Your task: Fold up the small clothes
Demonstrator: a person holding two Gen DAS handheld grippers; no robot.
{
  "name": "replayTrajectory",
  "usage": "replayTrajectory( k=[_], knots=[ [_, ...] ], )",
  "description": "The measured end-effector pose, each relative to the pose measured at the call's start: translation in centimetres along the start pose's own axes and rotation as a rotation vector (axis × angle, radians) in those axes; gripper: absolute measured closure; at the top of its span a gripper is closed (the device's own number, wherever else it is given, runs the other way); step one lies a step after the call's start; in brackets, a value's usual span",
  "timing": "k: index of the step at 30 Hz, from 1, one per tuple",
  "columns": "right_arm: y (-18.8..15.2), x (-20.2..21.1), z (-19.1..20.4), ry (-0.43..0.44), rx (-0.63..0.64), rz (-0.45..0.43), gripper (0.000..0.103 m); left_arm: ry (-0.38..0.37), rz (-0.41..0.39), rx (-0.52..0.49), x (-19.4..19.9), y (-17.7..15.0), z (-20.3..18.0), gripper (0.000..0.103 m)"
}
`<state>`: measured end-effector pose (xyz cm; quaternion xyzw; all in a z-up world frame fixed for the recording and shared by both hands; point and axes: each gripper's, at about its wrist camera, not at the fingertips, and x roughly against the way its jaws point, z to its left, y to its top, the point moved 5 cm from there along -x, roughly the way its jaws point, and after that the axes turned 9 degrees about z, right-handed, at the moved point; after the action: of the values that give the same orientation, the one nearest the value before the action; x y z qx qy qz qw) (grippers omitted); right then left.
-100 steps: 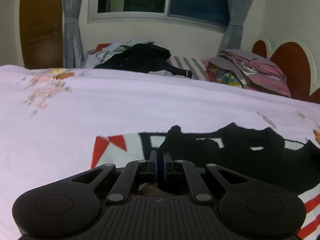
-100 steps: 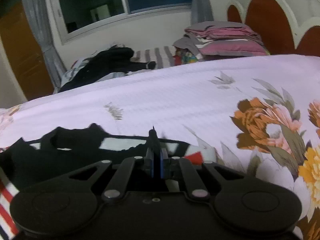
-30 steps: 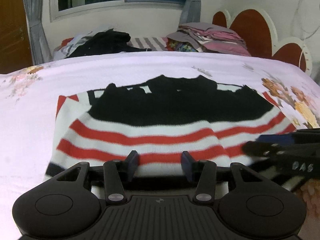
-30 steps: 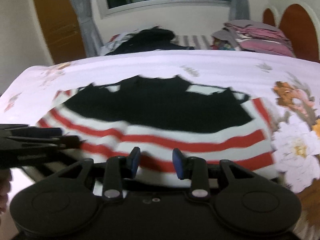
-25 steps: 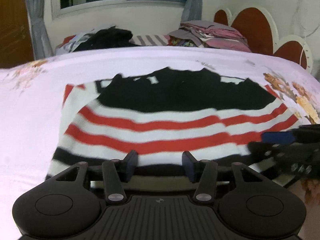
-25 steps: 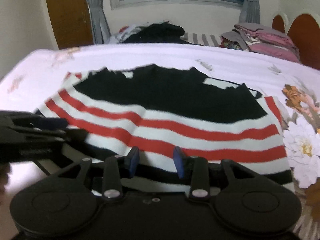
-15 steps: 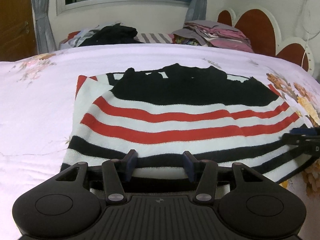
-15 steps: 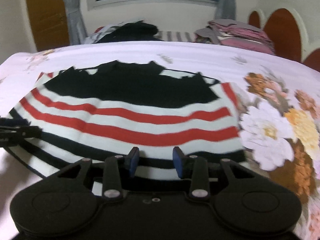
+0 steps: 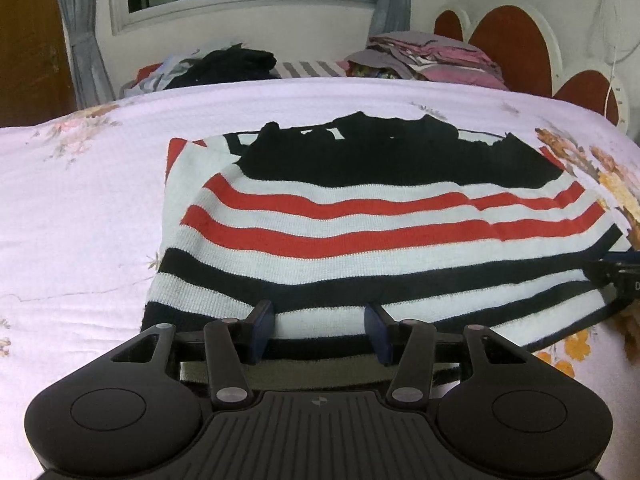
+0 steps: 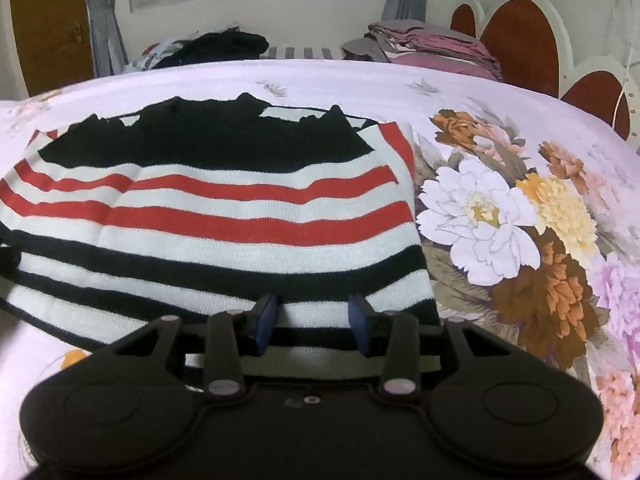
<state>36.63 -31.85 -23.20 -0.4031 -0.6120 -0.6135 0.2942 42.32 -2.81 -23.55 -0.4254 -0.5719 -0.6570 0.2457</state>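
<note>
A knitted striped garment [image 9: 360, 216], black at the far end with red, white and black stripes, lies flat on the bed. It also shows in the right wrist view [image 10: 224, 208]. My left gripper [image 9: 318, 322] is open and empty, just above the garment's near hem towards its left side. My right gripper [image 10: 312, 318] is open and empty above the near hem towards its right corner. The right gripper's tip shows at the right edge of the left wrist view [image 9: 618, 276].
The bed has a pale pink sheet [image 9: 80, 220] with a large flower print [image 10: 504, 216] to the right of the garment. A pile of dark clothes [image 9: 224, 66] and a stack of folded clothes [image 9: 432, 56] lie at the far side. A headboard [image 9: 516, 44] stands at the right.
Both grippers were shut on the garment's far edge 3.3 s ago. They have since opened and drawn back to the near hem. In the last second they moved apart sideways.
</note>
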Motion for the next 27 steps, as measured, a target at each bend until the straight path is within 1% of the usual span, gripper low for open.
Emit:
replayTrajectory(
  k=[5, 8, 11, 12, 13, 14, 15, 16, 17, 18, 21, 25, 27],
  knots=[
    [0.3, -0.1, -0.1, 0.0, -0.014, 0.023, 0.063, -0.017, 0.028, 0.041, 0.6, 0.2, 0.4, 0.052],
    [0.3, -0.1, -0.1, 0.009, -0.001, 0.034, 0.063, -0.007, 0.036, 0.073, 1.1, 0.0, 0.6, 0.051],
    [0.4, 0.2, -0.2, 0.031, -0.002, 0.036, 0.062, 0.005, 0.042, 0.106, 1.6, 0.0, 0.7, 0.047],
    [0.6, 0.5, -0.1, 0.036, 0.008, 0.028, 0.059, 0.011, 0.039, 0.113, 1.8, 0.0, 0.7, 0.045],
    [0.7, 0.9, 0.2, 0.052, 0.015, 0.011, 0.057, 0.019, 0.038, 0.121, 2.1, 0.1, 0.7, 0.044],
    [0.8, 1.4, 0.6, 0.088, 0.018, -0.011, 0.058, 0.025, 0.037, 0.131, 2.3, 0.2, 0.7, 0.043],
    [1.0, 1.8, 1.0, 0.12, 0.018, -0.025, 0.057, 0.026, 0.039, 0.143, 2.5, 0.2, 0.7, 0.04],
    [1.4, 2.2, 1.6, 0.152, 0.021, -0.045, 0.054, 0.03, 0.043, 0.16, 2.7, 0.3, 0.7, 0.035],
    [1.7, 2.5, 2.1, 0.175, 0.023, -0.059, 0.052, 0.034, 0.045, 0.177, 2.8, 0.3, 0.7, 0.033],
    [2.0, 2.7, 2.7, 0.205, 0.025, -0.071, 0.05, 0.034, 0.046, 0.194, 3.0, 0.2, 0.8, 0.032],
    [3.1, 2.9, 4.5, 0.278, 0.054, -0.083, 0.049, 0.036, 0.061, 0.239, 3.3, -0.4, 1.0, 0.032],
    [4.1, 2.4, 6.1, 0.297, 0.093, -0.084, 0.049, 0.024, 0.083, 0.325, 3.8, -1.8, 2.0, 0.032],
    [4.4, 1.8, 6.5, 0.305, 0.097, -0.062, 0.049, 0.004, 0.092, 0.366, 4.1, -2.6, 2.5, 0.032]
  ],
)
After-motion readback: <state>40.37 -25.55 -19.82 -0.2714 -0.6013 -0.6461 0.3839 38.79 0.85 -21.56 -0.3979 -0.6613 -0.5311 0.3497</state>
